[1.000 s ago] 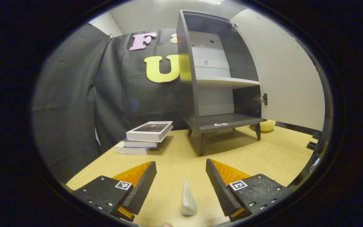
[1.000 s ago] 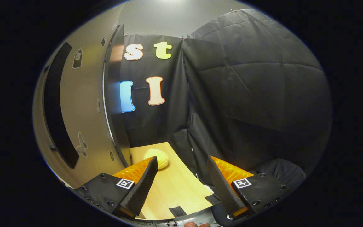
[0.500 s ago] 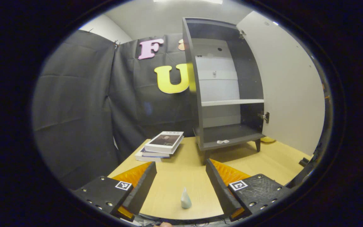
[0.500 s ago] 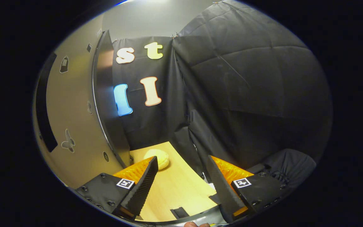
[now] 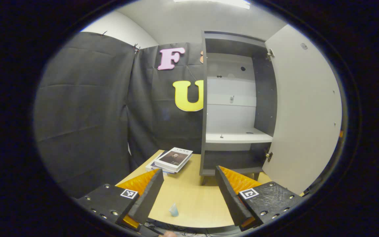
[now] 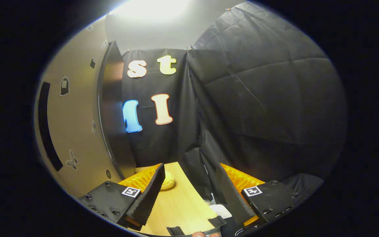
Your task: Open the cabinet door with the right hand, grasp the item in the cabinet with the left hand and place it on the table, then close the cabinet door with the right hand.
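The dark cabinet stands at the back of the wooden table with its pale door swung wide to the right. Both shelves look bare. A small pale cone-shaped item stands on the table near the front edge, below and between my left gripper's fingers without touching them. My left gripper is open and holds nothing. In the right gripper view, the open door fills the left side, its dark free edge just left of my right gripper, which is open and apart from it.
A small stack of books lies left of the cabinet. A round yellow object sits on the table behind the door, near the black cloth wall. Bare tabletop stretches between the cone and the cabinet.
My left gripper has drawn back and risen away from the cone, which stays on the table and looks smaller. The right gripper has shifted slightly beside the open door.
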Demonstrator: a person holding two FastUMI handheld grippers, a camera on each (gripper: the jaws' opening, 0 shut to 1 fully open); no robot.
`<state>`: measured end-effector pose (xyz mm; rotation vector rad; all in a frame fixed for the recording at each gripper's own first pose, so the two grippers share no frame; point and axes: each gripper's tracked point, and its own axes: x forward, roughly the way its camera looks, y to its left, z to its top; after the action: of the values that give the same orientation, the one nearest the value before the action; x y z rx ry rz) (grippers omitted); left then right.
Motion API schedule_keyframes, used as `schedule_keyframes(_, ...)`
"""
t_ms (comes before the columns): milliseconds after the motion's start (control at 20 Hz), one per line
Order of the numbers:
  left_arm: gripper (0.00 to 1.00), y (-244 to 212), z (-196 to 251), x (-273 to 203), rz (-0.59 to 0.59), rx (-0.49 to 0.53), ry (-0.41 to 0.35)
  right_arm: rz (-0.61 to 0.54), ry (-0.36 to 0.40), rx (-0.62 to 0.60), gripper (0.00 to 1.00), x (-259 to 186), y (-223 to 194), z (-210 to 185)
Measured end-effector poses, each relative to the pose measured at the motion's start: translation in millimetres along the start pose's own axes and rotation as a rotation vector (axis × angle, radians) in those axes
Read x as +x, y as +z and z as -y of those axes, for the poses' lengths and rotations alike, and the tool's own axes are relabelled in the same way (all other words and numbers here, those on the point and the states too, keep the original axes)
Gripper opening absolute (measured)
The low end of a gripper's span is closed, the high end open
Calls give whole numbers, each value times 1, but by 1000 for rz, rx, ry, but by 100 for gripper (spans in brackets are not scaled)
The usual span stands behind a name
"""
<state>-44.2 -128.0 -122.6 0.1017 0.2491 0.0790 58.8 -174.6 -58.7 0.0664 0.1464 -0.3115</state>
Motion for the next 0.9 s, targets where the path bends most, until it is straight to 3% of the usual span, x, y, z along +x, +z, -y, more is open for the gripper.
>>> schedule_keyframes(200, 94, 46, 1, -4, 19, -51, 20, 36, 134, -46, 98, 0, 38, -22)
schedule_keyframes(250, 94, 54, 0, -3, 21, -51, 24, 37, 167, -42, 93, -4, 44, -31)
schedule_keyframes(300, 94, 62, -3, 0, 24, -44, 34, 40, 203, -40, 98, -9, 50, -42)
schedule_keyframes(350, 94, 68, -8, 3, 24, -31, 49, 35, 227, -44, 93, -13, 52, -51)
schedule_keyframes(400, 94, 72, -13, 7, 25, -20, 58, 27, 246, -51, 98, -17, 54, -58)
schedule_keyframes(650, 96, 78, -17, 41, 12, -77, 22, 18, 272, -19, 98, -39, 67, -91)
schedule_keyframes(900, 96, 76, -42, 67, -2, -60, -5, 51, 294, -29, 97, -59, 86, -127)
